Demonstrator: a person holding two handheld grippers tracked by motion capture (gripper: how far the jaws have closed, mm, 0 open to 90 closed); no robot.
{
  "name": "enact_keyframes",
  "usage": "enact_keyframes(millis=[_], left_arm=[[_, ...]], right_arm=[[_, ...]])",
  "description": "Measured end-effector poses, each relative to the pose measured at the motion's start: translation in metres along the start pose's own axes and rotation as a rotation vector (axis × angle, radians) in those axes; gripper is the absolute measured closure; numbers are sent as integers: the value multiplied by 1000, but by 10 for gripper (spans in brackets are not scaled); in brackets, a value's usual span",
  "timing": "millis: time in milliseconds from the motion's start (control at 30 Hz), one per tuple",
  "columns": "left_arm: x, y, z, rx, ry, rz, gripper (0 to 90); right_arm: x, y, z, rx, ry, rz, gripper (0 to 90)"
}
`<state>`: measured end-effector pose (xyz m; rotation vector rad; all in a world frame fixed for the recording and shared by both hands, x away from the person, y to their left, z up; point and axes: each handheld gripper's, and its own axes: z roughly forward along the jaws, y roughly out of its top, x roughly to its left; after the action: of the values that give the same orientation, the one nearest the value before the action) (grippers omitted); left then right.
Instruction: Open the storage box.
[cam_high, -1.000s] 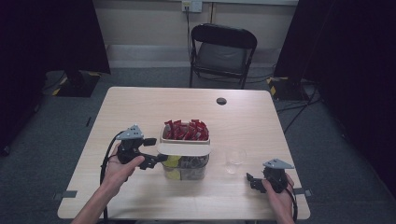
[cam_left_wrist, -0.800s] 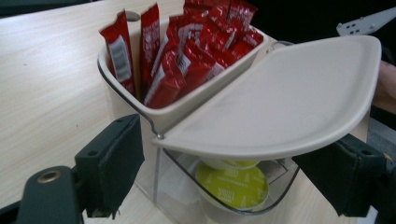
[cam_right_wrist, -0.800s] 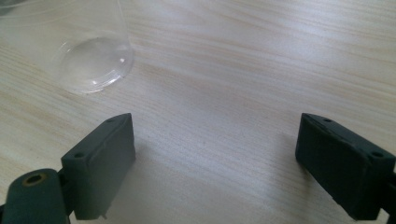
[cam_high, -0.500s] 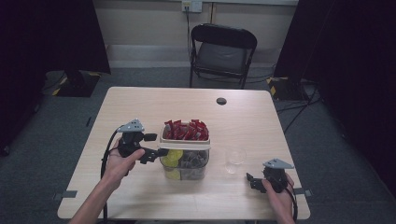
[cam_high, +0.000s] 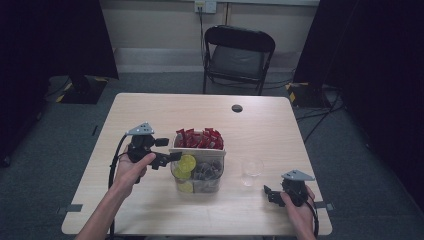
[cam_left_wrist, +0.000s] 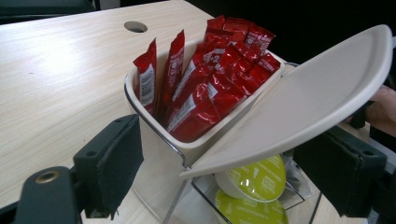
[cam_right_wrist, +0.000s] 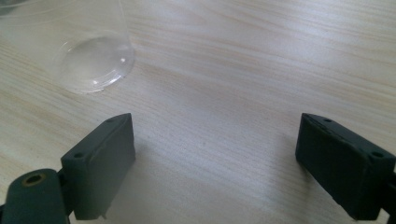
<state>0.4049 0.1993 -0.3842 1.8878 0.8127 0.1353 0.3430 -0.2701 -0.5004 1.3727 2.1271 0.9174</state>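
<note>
A two-level organiser stands mid-table: a white tray (cam_left_wrist: 150, 140) packed with red sachets (cam_high: 199, 138) (cam_left_wrist: 205, 88) sits over a clear bin (cam_high: 212, 181) that holds yellow-green capsules (cam_high: 187, 162) (cam_left_wrist: 257, 179). A white flap (cam_left_wrist: 299, 107) tilts up off the tray's side. My left gripper (cam_high: 170, 157) (cam_left_wrist: 229, 168) is open at the organiser's left side, its jaws standing wide on either side of the tray's corner and the flap. My right gripper (cam_high: 270, 194) (cam_right_wrist: 224, 168) is open low over bare table, just right of a clear plastic cup (cam_high: 251, 170) (cam_right_wrist: 88, 51).
A round cable hole (cam_high: 237, 108) (cam_left_wrist: 136, 26) sits near the table's far edge. A black folding chair (cam_high: 237, 55) stands behind the table. The wooden table top (cam_high: 150, 115) has free room at the far left and far right.
My left gripper has shifted a little away from the person along the organiser's left side. The right gripper has stayed where it was.
</note>
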Motion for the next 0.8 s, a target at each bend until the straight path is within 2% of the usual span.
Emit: enact_keyframes(millis=[300, 800], left_arm=[[3, 1, 2, -26, 35, -2, 158], [12, 1, 0, -64, 105, -40, 169]], right_arm=[[0, 0, 0, 0, 2, -1, 112], [0, 0, 0, 0, 1, -1, 113]])
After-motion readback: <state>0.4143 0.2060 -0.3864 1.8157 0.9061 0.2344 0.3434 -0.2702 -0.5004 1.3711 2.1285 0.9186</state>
